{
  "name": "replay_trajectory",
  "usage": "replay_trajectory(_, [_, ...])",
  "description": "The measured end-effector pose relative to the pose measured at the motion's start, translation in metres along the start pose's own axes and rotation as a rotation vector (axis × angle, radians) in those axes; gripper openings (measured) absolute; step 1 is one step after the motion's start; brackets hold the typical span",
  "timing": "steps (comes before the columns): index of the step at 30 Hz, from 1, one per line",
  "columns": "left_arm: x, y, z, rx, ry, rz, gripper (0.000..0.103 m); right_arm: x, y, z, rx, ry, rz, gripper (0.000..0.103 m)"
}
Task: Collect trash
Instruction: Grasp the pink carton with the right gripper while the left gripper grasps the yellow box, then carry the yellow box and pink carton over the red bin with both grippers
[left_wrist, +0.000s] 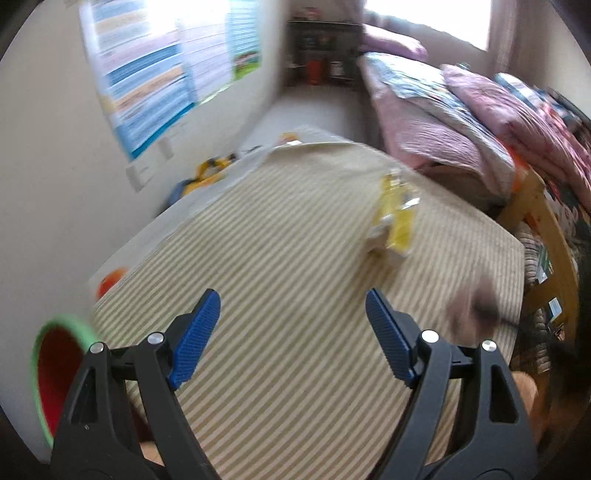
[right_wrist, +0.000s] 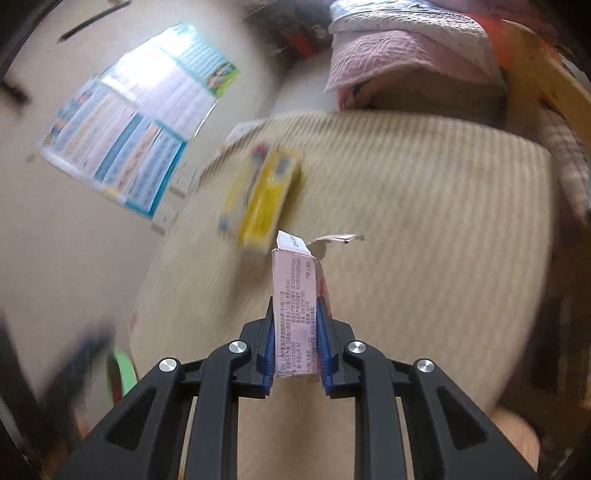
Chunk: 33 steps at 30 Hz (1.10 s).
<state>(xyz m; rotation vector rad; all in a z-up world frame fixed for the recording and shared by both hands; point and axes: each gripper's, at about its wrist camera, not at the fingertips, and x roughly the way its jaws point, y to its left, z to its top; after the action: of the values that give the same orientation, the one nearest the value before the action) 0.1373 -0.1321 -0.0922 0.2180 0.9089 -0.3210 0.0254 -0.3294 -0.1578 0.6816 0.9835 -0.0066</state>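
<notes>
A pale pink printed cardboard carton (right_wrist: 295, 314) looks matt, above a ribbed, beige-striped woven cloth mat (right_wrist: 424, 229).

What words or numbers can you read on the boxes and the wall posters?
None can be quoted for sure.
Pink carton, clamped in the right gripper: rows of small print and digits, too small to read.
Yellow box on the striped tabletop: blurred.
Wall posters: blurred.
</notes>
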Motion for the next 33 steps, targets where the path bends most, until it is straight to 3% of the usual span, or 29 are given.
replay_trajectory(4, [0.039, -0.039, 0.034, 0.053, 0.015, -0.039, 0.078, -0.002, -0.003, -0.035, -0.028, 0.029, 0.001, 0.019])
replay_trajectory(10, [0.093, -0.086, 0.074, 0.136, 0.058, -0.016, 0.078, 0.001, -0.007, -0.037, -0.054, 0.005, 0.012, 0.024])
replay_trajectory(15, [0.135, -0.111, 0.082, 0.232, 0.132, 0.049, 0.081, 0.001, -0.022, -0.033, 0.003, 0.013, 0.068, 0.025])
replay_trajectory(20, [0.157, -0.117, 0.077, 0.234, 0.207, 0.052, 0.082, -0.004, -0.024, -0.033, 0.009, 0.013, 0.083, 0.025])
replay_trajectory(22, [0.158, -0.117, 0.074, 0.219, 0.218, 0.038, 0.074, -0.004, -0.026, -0.032, 0.014, 0.014, 0.087, 0.025])
replay_trajectory(24, [0.158, -0.117, 0.072, 0.207, 0.233, 0.006, 0.040, -0.004, -0.026, -0.032, 0.013, 0.014, 0.085, 0.025])
replay_trajectory(29, [0.141, -0.113, 0.065, 0.194, 0.231, -0.016, 0.033, -0.004, -0.024, -0.033, -0.001, 0.009, 0.066, 0.024])
replay_trajectory(33, [0.103, -0.086, 0.054, 0.084, 0.170, -0.033, 0.033, -0.004, -0.016, -0.035, -0.022, 0.000, 0.034, 0.024])
